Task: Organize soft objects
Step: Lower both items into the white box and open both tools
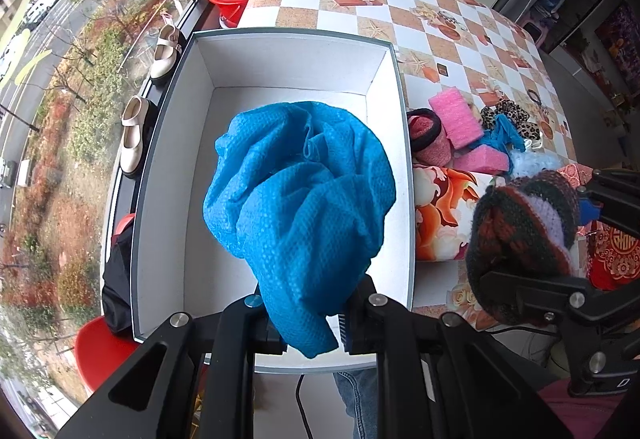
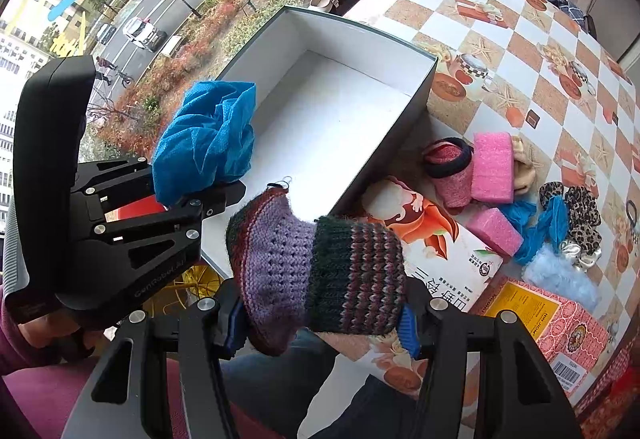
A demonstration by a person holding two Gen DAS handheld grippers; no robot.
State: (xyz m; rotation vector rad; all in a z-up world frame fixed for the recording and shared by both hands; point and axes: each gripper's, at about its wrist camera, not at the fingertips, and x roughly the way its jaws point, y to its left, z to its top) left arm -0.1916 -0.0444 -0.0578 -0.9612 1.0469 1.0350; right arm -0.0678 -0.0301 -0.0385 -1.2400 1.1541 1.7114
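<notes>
Above the white box (image 1: 276, 71), downward-pointing left tongs (image 1: 306, 327) clench blue cloth (image 1: 300, 191), right tongs (image 2: 320, 323) knitted sock (image 2: 320, 271).

One white box (image 1: 280, 55), one blue cloth (image 1: 296, 183), one knitted hat (image 2: 320, 271). Two pink foam blocks (image 1: 456, 115) (image 1: 482, 159), two cream shoes (image 1: 166, 53) (image 1: 134, 137). Two grippers (image 1: 306, 323) (image 2: 320, 323).

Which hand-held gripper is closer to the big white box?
Left. The left hand-held gripper hangs over the white box with the blue cloth. The right hand-held gripper, holding the knitted sock, is beside the box.
</notes>
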